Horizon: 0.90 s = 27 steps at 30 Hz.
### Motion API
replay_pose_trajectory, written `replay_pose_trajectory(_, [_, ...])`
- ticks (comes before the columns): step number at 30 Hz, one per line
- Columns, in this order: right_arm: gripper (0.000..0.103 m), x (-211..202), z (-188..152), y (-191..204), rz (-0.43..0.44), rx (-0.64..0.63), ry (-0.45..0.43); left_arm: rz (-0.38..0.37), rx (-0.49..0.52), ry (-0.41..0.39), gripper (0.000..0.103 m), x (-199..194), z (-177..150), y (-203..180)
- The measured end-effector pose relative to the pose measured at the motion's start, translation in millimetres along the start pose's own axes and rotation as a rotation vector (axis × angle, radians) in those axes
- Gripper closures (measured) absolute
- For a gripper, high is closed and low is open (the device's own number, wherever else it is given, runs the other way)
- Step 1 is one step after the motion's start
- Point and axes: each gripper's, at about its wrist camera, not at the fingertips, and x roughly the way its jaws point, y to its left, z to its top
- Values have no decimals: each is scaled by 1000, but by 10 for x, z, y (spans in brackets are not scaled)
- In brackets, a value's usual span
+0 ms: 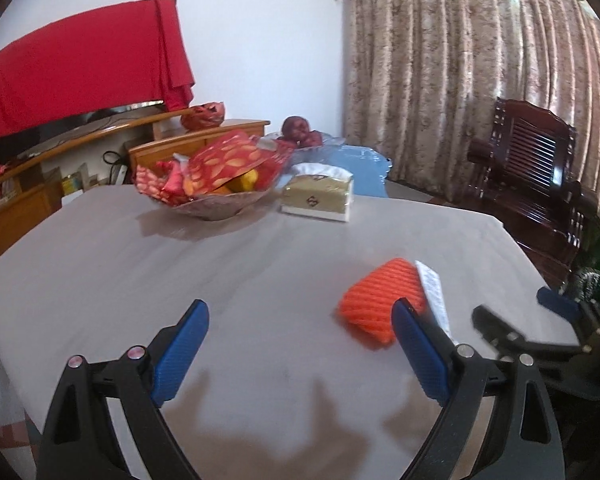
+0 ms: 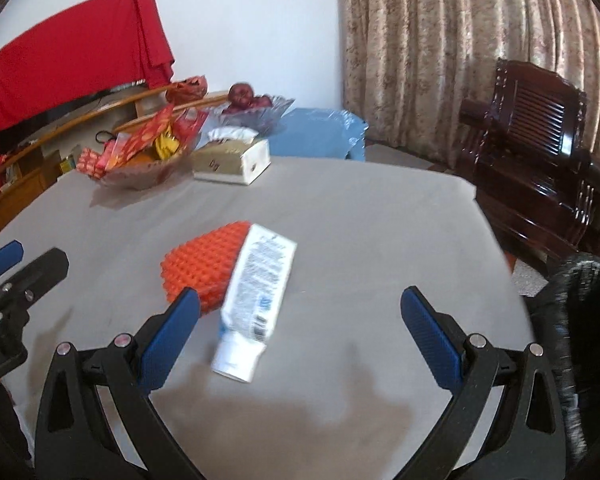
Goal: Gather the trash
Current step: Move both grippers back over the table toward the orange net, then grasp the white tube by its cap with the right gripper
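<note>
Trash lies near the middle of the grey worktop (image 2: pixel 339 208): a white tube (image 2: pixel 252 296) leaning on an orange foam net (image 2: pixel 204 264). Both the left gripper (image 1: pixel 300 344) and right gripper (image 2: pixel 300 328) have jaws wide apart, holding nothing. The flat tube could slip out, or the light net could get pushed away.

My left wrist camera sits low over the near edge of the tabletop (image 1: pixel 260 264), looking forward between the spread fingers of my left gripper (image 1: pixel 300 344) toward the far wall and curtain (image 1: pixel 459 80). My right wrist camera looks the same way from just to the right, through my right gripper (image 2: pixel 300 332). Both views share the orange foam net (image 1: pixel 375 300), the white tube (image 2: pixel 256 300) beside it, the tissue box (image 2: pixel 232 162) and the snack bowl (image 1: pixel 212 200). Each view catches the other gripper at its edge.
</note>
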Motion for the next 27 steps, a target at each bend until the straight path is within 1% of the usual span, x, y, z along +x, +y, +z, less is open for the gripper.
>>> replay_pose_trajectory(4, [6,184,-39,156,-1,-32,46,8,-18,-2,12,89,5,94])
replay_pose_trajectory(9, [6,383,-43,191,12,-34,114,7,-28,-1,12,187,12,147])
replay_pose_trajectory(10, [15,428,-43,180,20,-31,138,6,-29,0,12,202,12,149])
replay_pose_trajectory(11, [33,469,-49,161,41,-27,162,5,-31,2,12,219,12,149])
replay_pose_trajectory(12, [37,504,-63,149,51,-26,180,4,-32,2,12,227,11,147])
replay_pose_trajectory(13, [39,541,-74,125,36,-31,206,3,-35,3,12,241,11,148])
replay_pose_trajectory(15, [38,518,-84,5,8,-10,204,1,-41,4,12,249,7,151])
replay_pose_trajectory(17, [32,456,-81,-161,-38,29,183,-3,-48,3,12,256,7,140])
replay_pose_trajectory(18, [31,433,-83,-250,-51,48,179,-5,-50,5,12,265,8,133])
replay_pose_trajectory(21, [30,442,-100,-421,-62,65,187,-15,-51,14,12,299,-7,87])
replay_pose_trajectory(23, [30,439,-116,-493,-40,69,197,-19,-52,19,12,313,-21,44])
replay_pose_trajectory(27, [30,420,-149,-472,48,65,216,-23,-60,24,12,322,-30,-2])
